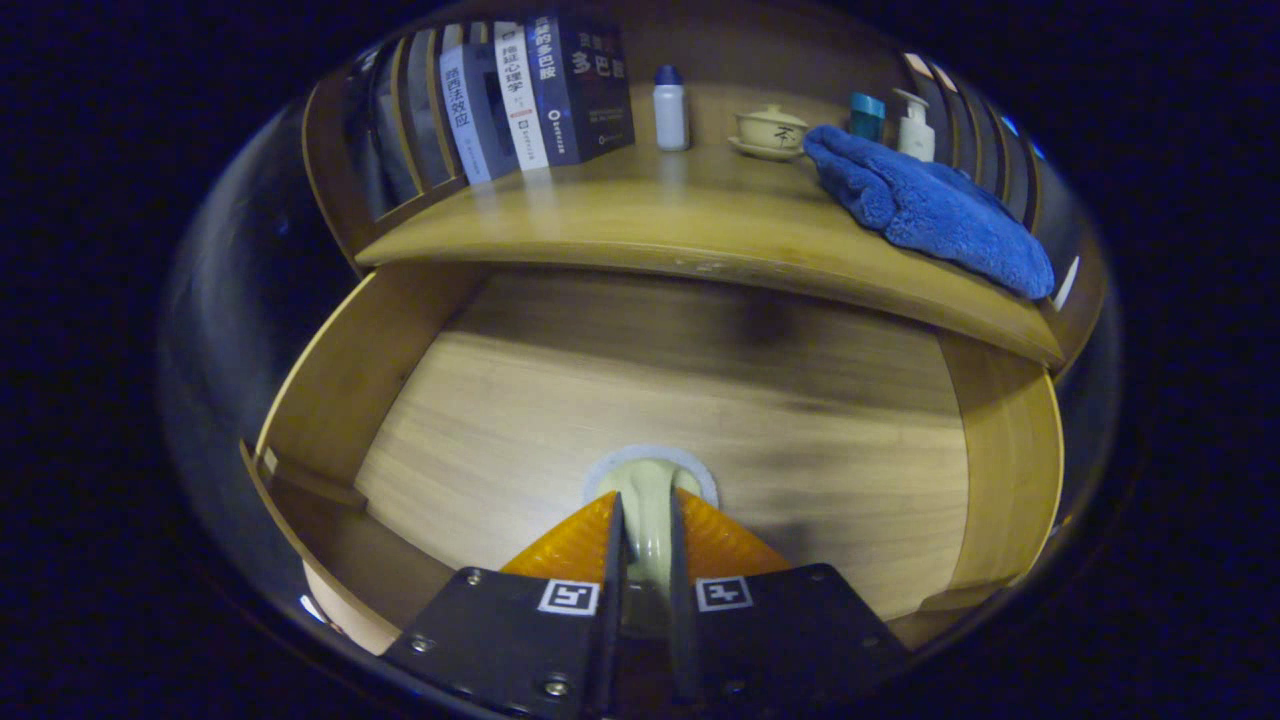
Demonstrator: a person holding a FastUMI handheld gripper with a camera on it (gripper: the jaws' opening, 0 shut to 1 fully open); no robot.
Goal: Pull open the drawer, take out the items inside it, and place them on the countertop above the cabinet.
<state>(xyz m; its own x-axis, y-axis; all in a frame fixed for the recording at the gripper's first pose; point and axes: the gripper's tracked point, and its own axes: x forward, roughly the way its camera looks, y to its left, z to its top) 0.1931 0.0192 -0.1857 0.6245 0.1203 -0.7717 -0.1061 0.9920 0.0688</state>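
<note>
Inside: one spoon, hand-held gripper clamped.

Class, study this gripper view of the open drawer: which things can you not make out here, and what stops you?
- Pale item gripped in the gripper: its lower part is hidden between the fingers, so what it is stays unclear.
- Back of the drawer: shadowed under the countertop.
- Teal-capped bottle and pump bottle: lower parts hidden behind the blue towel.
- Books: leftmost ones hidden behind the rack's slats.
</note>
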